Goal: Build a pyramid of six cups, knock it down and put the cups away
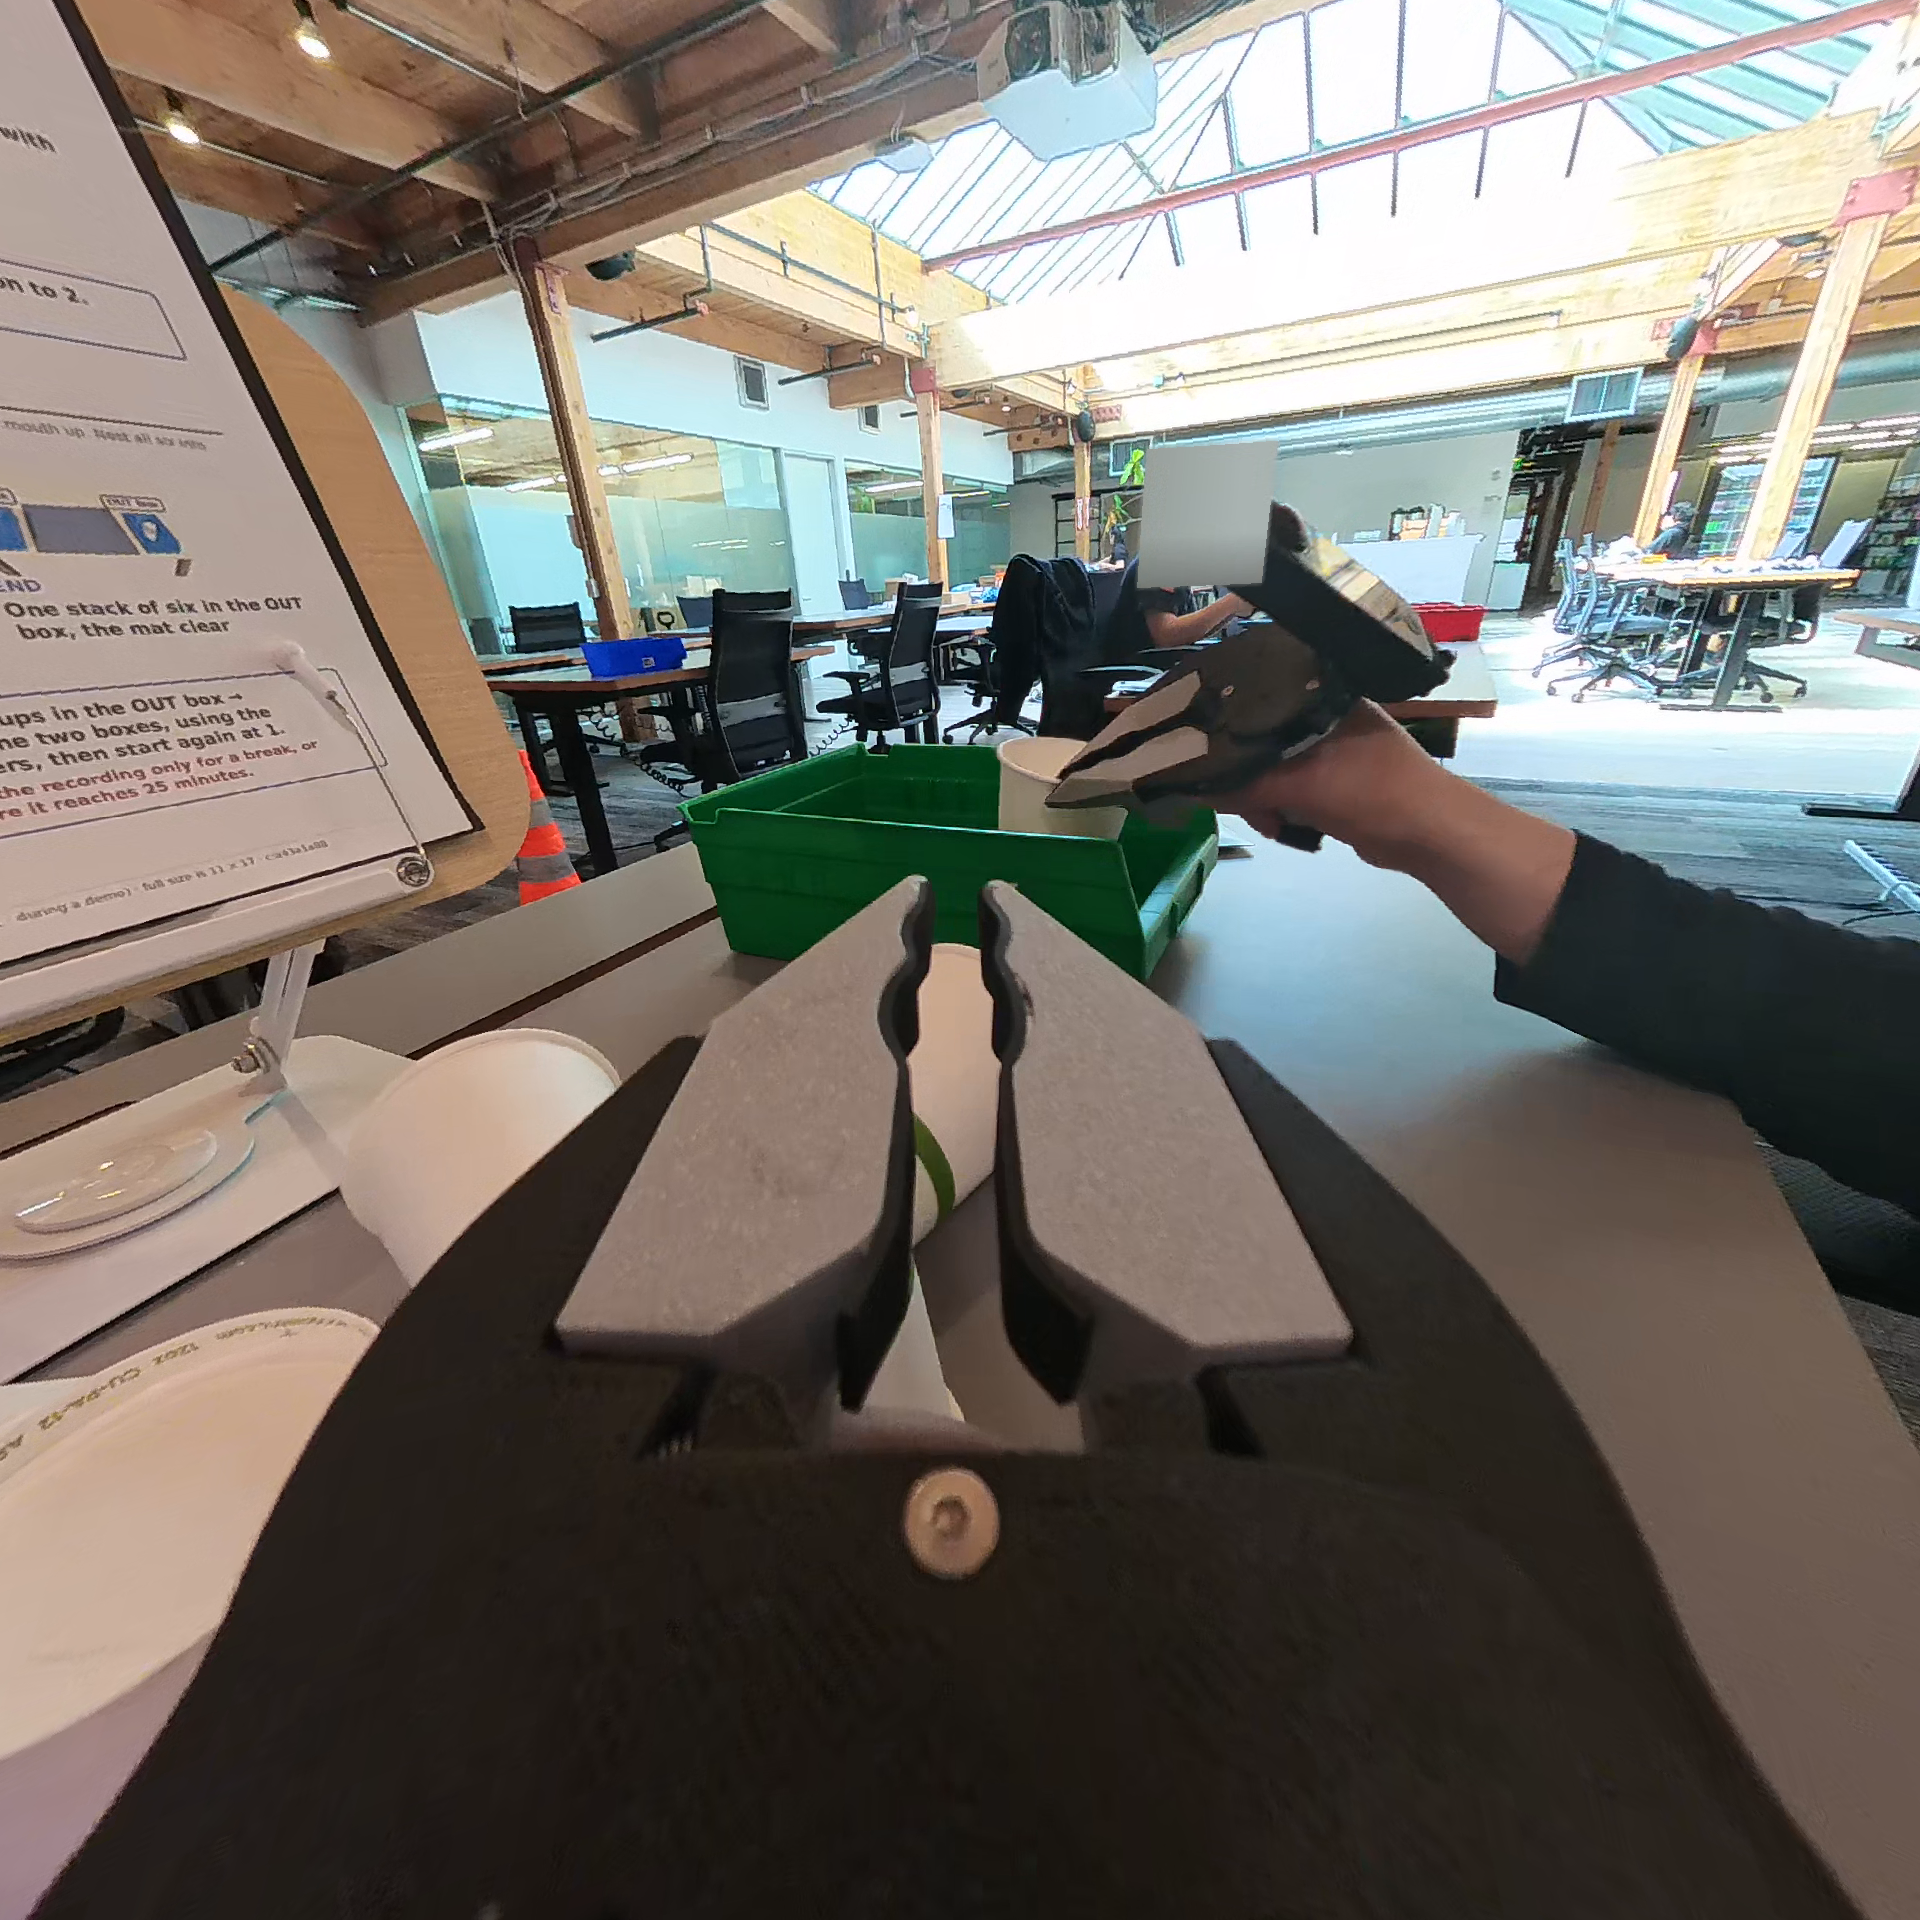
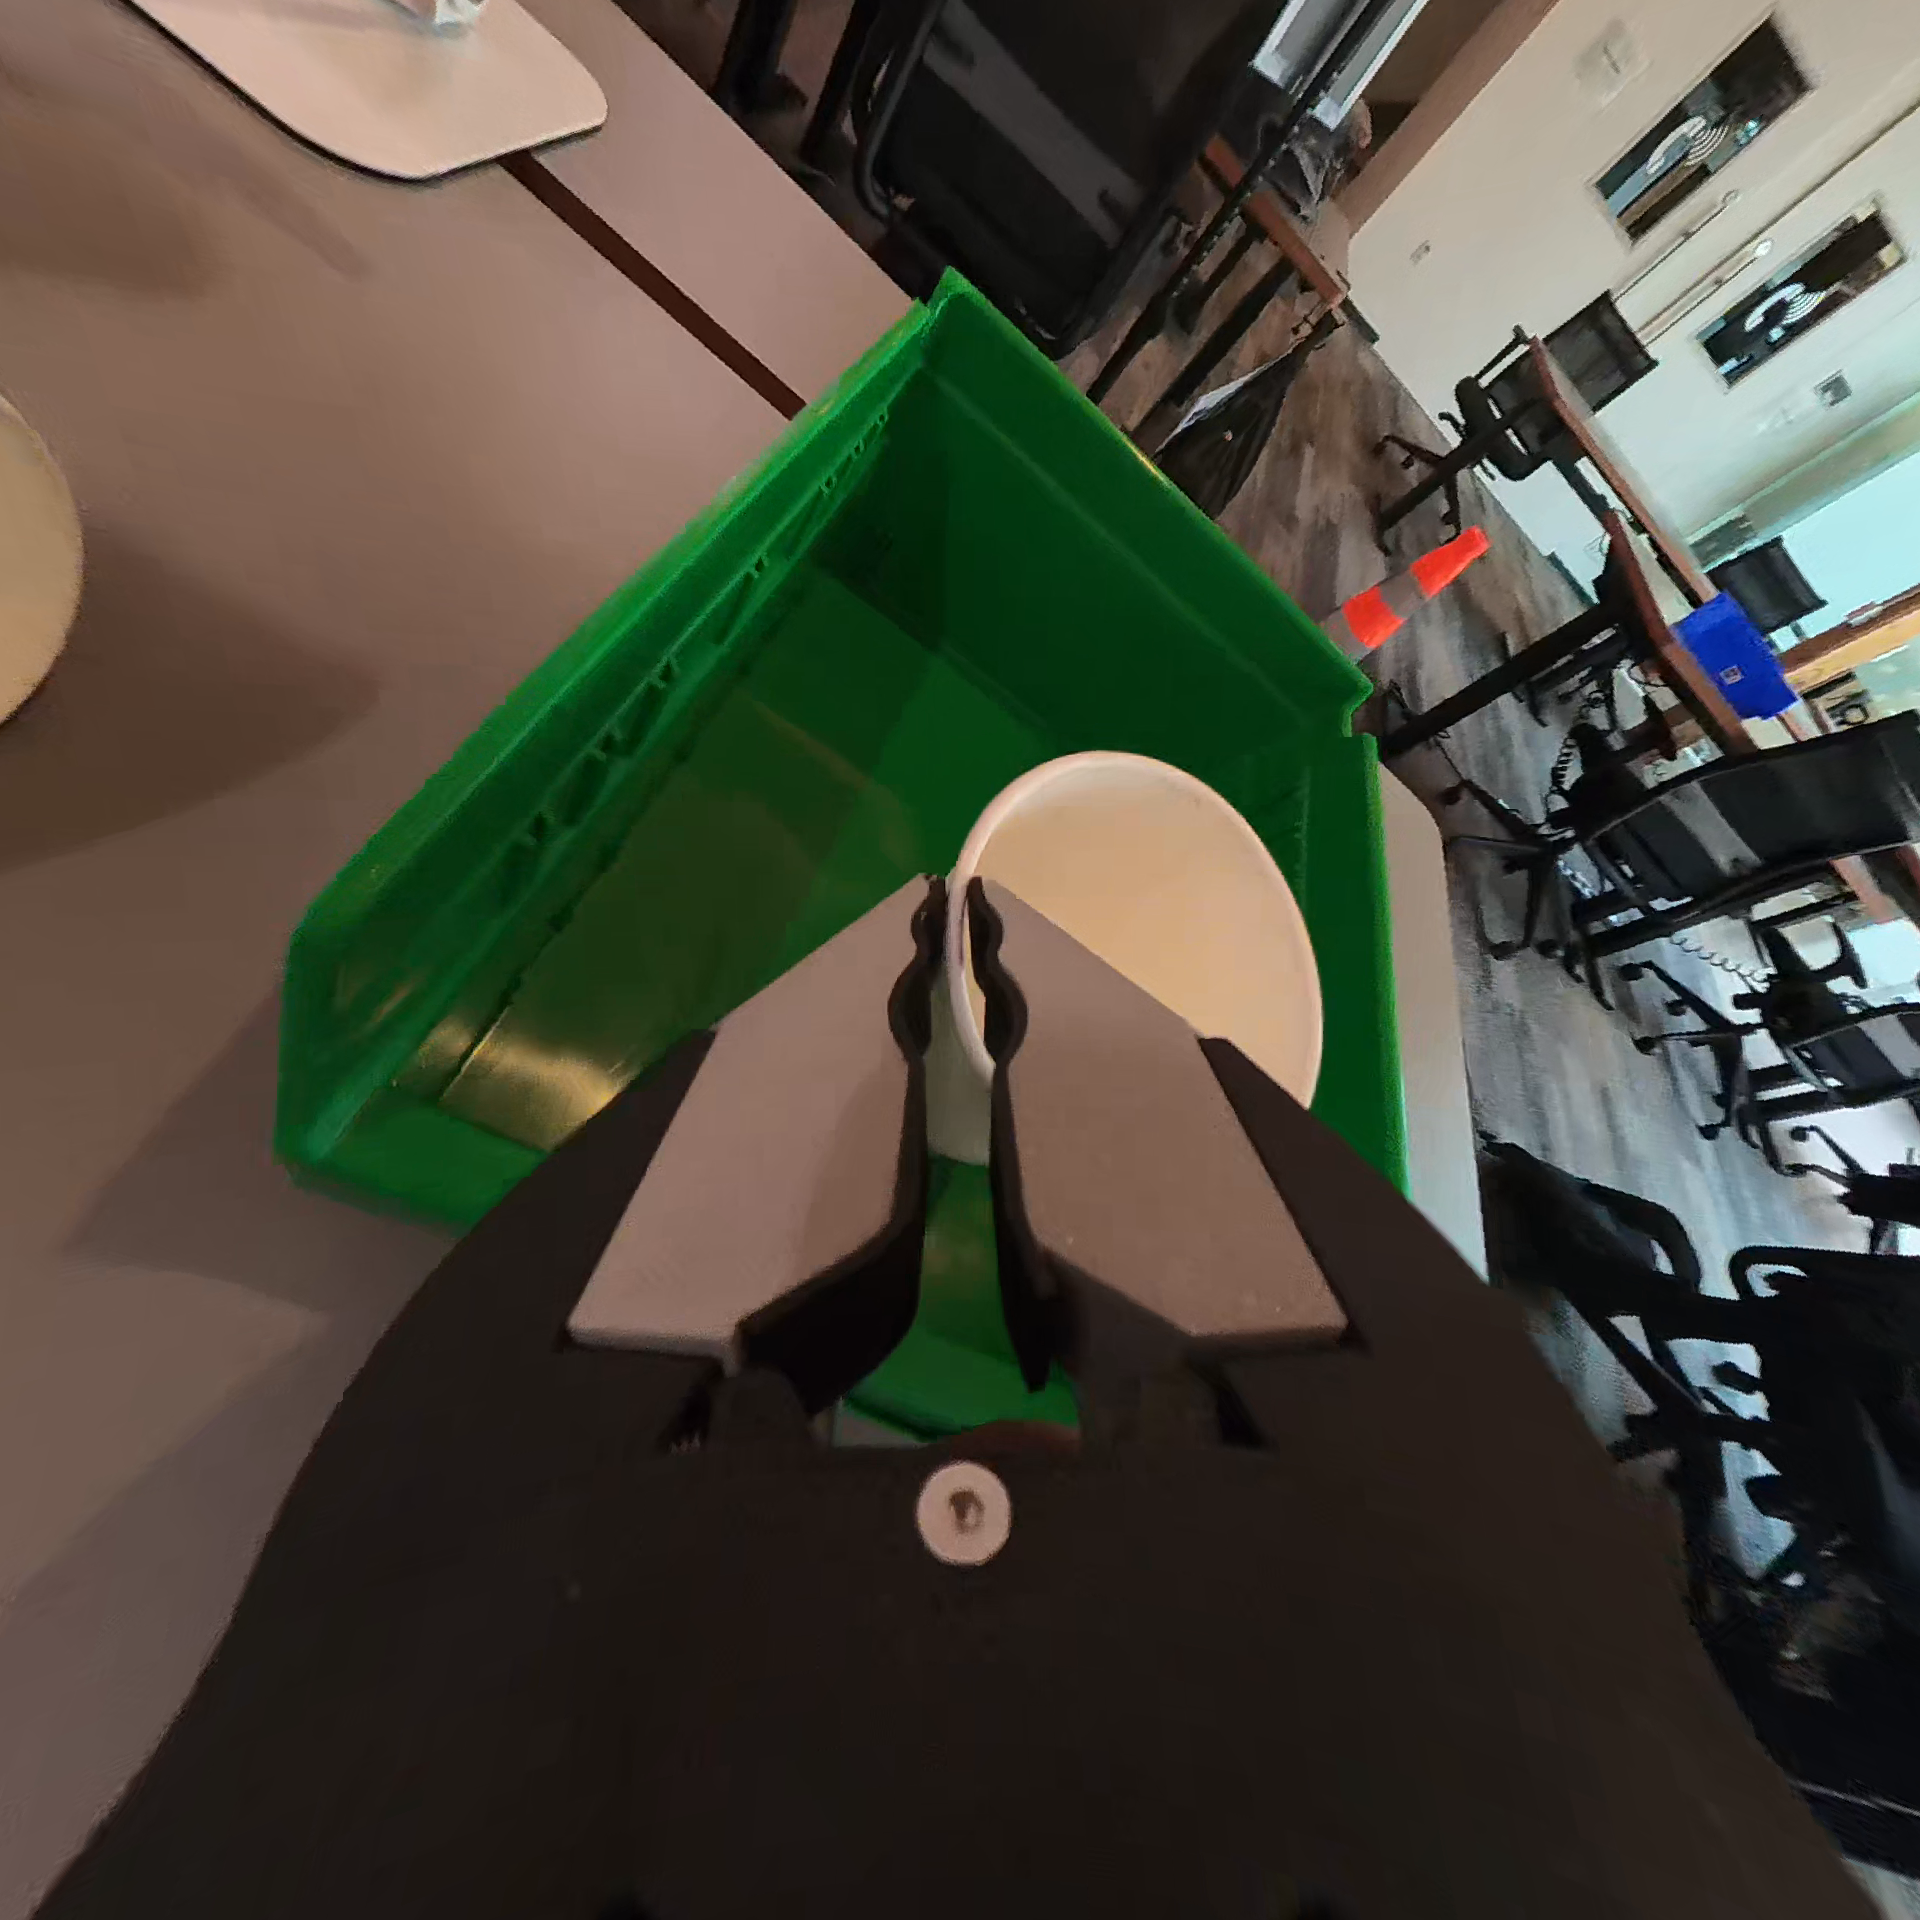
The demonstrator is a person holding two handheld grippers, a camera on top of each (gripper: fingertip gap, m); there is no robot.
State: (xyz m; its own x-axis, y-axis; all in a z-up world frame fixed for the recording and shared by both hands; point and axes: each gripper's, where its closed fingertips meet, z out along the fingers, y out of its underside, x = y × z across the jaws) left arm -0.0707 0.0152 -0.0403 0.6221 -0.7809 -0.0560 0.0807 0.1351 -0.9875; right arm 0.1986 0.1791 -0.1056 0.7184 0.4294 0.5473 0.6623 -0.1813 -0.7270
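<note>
My left gripper (image 1: 956, 914) is shut on a white paper cup with a green band (image 1: 948, 1049) that lies low over the grey table. Two more white cups lie on their sides to its left, one (image 1: 478, 1132) near the stand and one (image 1: 135, 1507) at the lower left. My right gripper (image 2: 951, 894) is shut on the rim of another white cup (image 2: 1143, 935), mouth up, held inside the green bin (image 2: 644, 790). The left wrist view also shows the right gripper (image 1: 1070, 790) and its cup (image 1: 1029, 800) at the bin's (image 1: 914, 873) right end.
An instruction sheet on a wooden stand (image 1: 156, 520) with a white base (image 1: 125, 1174) is at the table's left. A person's sleeved arm (image 1: 1714, 997) reaches in from the right. An orange cone (image 1: 545, 842), desks and office chairs are beyond the table edge. A cup edge (image 2: 31, 561) shows at the left. Across from one pair of fingers to the other is roughly 35 centimetres.
</note>
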